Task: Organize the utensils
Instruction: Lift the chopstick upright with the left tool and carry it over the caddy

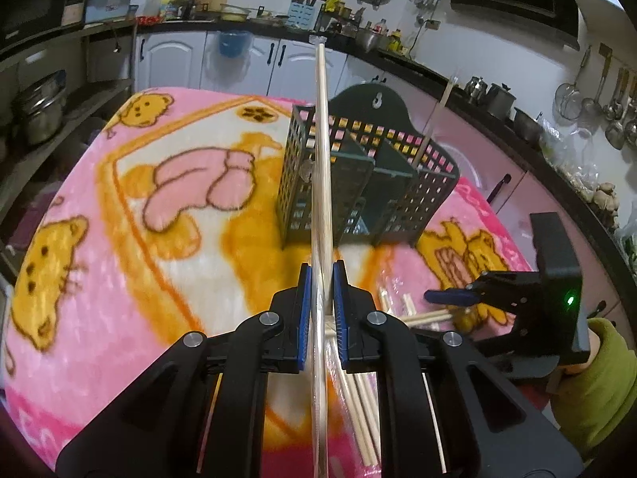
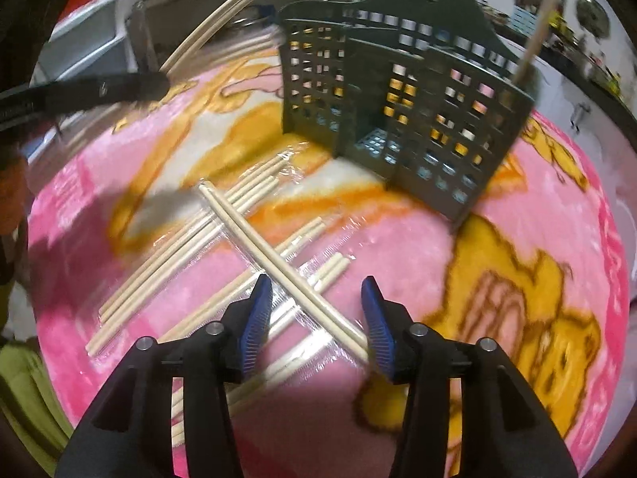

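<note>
My left gripper (image 1: 321, 275) is shut on a pair of wrapped wooden chopsticks (image 1: 321, 151) and holds them upright in front of the dark green utensil caddy (image 1: 358, 183). One chopstick (image 1: 432, 127) stands in the caddy's right compartment. My right gripper (image 2: 316, 298) is open, low over a crossed pair of chopsticks (image 2: 274, 259) that lies between its blue pads on a heap of wrapped chopsticks (image 2: 191, 247). The caddy (image 2: 402, 91) stands beyond them. The left gripper (image 2: 79, 91) and its held chopsticks (image 2: 223, 12) show at upper left in the right wrist view.
A pink and orange cartoon blanket (image 1: 119, 199) covers the table. Kitchen counters with pots and hanging ladles (image 1: 597, 103) ring the far side. The right gripper (image 1: 517, 290) shows at the right in the left wrist view.
</note>
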`<state>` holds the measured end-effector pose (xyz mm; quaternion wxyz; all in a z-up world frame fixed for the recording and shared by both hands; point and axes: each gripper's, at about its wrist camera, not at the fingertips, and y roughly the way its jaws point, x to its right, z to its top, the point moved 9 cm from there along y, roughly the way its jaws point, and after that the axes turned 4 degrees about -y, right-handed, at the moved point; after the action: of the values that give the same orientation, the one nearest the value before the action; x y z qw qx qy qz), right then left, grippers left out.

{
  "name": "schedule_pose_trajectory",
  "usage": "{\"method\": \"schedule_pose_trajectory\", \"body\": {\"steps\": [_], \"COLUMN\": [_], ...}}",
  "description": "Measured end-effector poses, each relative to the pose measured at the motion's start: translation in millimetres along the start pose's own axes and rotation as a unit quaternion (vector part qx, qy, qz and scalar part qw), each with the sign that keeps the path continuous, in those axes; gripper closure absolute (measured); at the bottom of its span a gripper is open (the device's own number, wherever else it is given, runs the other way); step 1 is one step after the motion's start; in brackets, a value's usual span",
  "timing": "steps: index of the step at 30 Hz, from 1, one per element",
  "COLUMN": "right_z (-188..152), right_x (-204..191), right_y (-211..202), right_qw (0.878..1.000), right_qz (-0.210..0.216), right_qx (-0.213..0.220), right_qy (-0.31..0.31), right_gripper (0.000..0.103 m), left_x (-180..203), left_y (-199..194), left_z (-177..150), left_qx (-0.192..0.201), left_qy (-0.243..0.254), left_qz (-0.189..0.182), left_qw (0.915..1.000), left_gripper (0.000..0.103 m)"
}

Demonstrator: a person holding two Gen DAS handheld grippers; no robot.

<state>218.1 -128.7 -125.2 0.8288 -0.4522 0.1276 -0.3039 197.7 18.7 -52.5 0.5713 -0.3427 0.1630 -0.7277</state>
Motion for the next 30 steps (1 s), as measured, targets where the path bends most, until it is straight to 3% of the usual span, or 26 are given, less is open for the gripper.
{"method": "schedule_pose_trajectory", "body": {"steps": [4,12,21,30], "right_z": [2.2,7.0,20.3,62.1], "right_x": [-9.4,-10.8,1.1,35.7], "right_y": [9.2,-1.7,-40.1,-103.1], "right_qw": [1.0,0.999,0.995,0.979], "right_qz": [0.021,0.047,0.059,0.043], "right_qx": [-0.012,0.005,0.063,0.177], "right_qy": [-0.016,0.004,0.043,0.097], "right_gripper": [0.062,0.097,0.097,0.097], "left_x": [4.2,16.6,32.0,46.1], "left_y": [0.4,-1.1,-5.8,-16.7], "left_z": [10.3,28.2,49.6,84.0], "left_qx": [0.006,0.02,0.037,0.073], "left_qy": [0.0,0.012,0.02,0.026], "left_qz": [-0.008,-0.018,-0.035,-0.046], "left_qw": [1.0,0.9996,0.9985,0.9959], "left_gripper": [0.096,0.096,0.096,0.096]}}
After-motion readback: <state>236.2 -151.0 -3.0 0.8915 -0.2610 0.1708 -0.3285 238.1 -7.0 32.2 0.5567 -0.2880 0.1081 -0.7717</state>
